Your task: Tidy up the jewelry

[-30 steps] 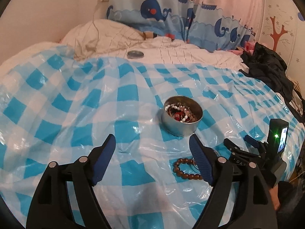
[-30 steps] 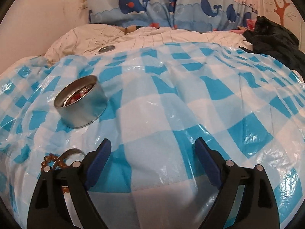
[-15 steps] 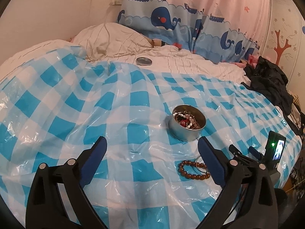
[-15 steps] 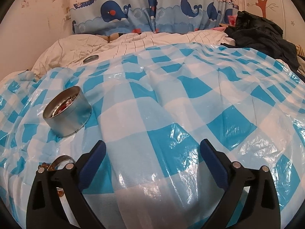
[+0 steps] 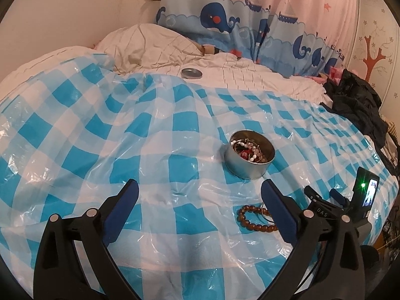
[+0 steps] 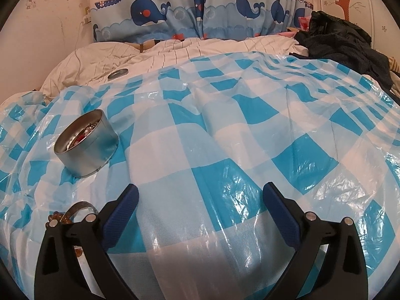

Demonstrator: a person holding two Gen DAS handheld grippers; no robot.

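Sitting on a blue-and-white checked plastic sheet (image 5: 175,170) over a bed, a round tin (image 5: 248,158) held tangled beads and chains. Just nearer the camera lay a brown bead bracelet (image 5: 252,218) overlapping a thin metal ring (image 6: 80,206), both outside the tin. The tin's lid (image 5: 191,73) rested well away on the white bedding. The left gripper (image 5: 200,195) had just been opening and stood spread wide, with nothing between its jaws; the right gripper (image 6: 200,196) likewise. Judging by this, the bracelet comes next: approach low, close across one side of its loop without snagging the plastic.
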